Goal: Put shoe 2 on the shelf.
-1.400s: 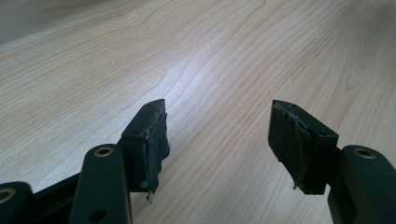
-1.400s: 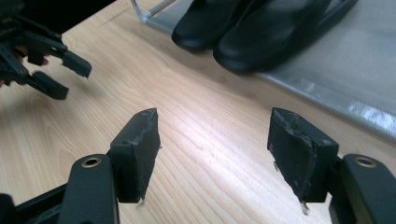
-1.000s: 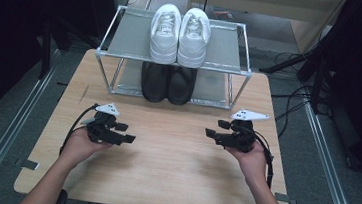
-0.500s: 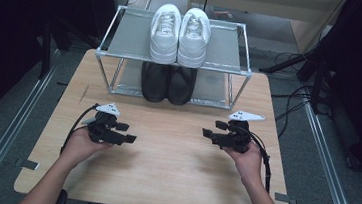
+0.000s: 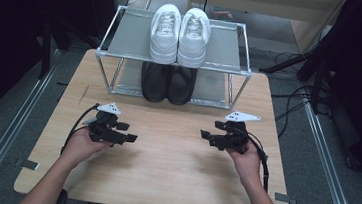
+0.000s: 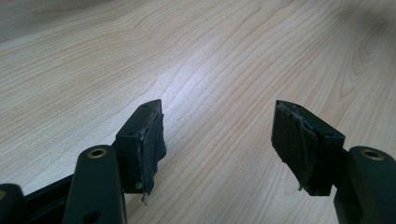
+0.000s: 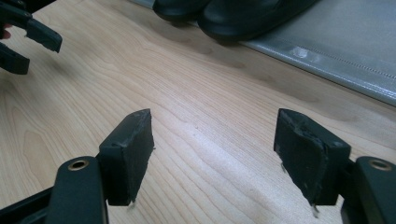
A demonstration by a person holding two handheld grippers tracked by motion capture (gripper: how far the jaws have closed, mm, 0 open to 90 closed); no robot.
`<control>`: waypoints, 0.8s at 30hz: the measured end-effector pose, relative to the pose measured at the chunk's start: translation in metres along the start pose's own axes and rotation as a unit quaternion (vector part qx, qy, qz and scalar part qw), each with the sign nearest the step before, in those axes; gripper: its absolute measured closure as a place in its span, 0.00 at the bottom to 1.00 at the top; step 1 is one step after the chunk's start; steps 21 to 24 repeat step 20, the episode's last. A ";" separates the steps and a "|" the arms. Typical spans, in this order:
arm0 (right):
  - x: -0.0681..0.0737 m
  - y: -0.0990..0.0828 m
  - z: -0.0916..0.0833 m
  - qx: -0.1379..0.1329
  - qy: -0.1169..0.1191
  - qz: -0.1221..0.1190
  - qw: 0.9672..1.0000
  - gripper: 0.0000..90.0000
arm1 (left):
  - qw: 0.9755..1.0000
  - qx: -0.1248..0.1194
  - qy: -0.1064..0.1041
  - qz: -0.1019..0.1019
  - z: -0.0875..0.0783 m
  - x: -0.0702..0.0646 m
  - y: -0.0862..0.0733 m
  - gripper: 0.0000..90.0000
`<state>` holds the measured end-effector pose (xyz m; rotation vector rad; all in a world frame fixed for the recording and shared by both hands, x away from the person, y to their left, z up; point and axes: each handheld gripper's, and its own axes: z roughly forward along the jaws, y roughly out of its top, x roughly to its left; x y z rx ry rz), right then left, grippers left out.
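Note:
A two-level metal shoe rack (image 5: 123, 51) stands at the far edge of the wooden table (image 5: 172, 176). A pair of white sneakers (image 5: 179, 34) rests on its top shelf, and a pair of black shoes (image 5: 167, 83) on its bottom shelf, also visible in the right gripper view (image 7: 233, 14). My left gripper (image 5: 127, 132) is held low over the table's left half, open and empty (image 6: 219, 140). My right gripper (image 5: 206, 136) hovers over the right half, open and empty (image 7: 212, 149), pointing left toward the left gripper (image 7: 28, 39).
Metal floor rails (image 5: 10, 131) run along both sides of the table. Cables (image 5: 294, 100) trail on the floor at the right. Dark equipment stands on both sides. Bare tabletop lies between the two grippers and in front of the rack.
The right gripper has drifted slightly left and toward the person. The left gripper has stayed nearly still. Both remain open.

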<state>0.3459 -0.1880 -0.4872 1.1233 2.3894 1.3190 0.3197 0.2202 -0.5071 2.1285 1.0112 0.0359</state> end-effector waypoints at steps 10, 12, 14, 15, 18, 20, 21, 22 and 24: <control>-0.002 0.000 -0.002 0.002 0.000 -0.002 1.000 0.32 | 1.000 0.006 0.006 0.004 0.001 -0.001 0.000 0.39; -0.003 0.000 -0.003 0.002 0.002 -0.001 1.000 0.32 | 1.000 0.009 0.007 0.005 0.003 -0.001 -0.001 0.39; -0.003 0.000 -0.002 0.003 0.002 -0.001 1.000 0.32 | 1.000 0.011 0.011 0.007 0.003 -0.001 -0.001 0.39; -0.002 0.000 -0.002 0.004 0.002 -0.001 1.000 0.32 | 1.000 0.012 0.010 0.008 0.004 -0.001 -0.001 0.39; -0.002 -0.001 0.001 0.013 0.008 -0.008 1.000 0.32 | 1.000 0.017 0.010 0.008 0.005 -0.001 -0.001 0.37; -0.001 -0.001 0.003 0.024 0.007 -0.018 1.000 0.32 | 1.000 0.019 0.009 0.007 0.007 -0.001 -0.001 0.36; -0.001 -0.001 0.003 0.024 0.007 -0.018 1.000 0.32 | 1.000 0.019 0.009 0.007 0.007 -0.001 -0.001 0.36; -0.001 -0.001 0.003 0.024 0.007 -0.018 1.000 0.32 | 1.000 0.019 0.009 0.007 0.007 -0.001 -0.001 0.36; -0.001 -0.001 0.003 0.024 0.007 -0.018 1.000 0.32 | 1.000 0.019 0.009 0.007 0.007 -0.001 -0.001 0.36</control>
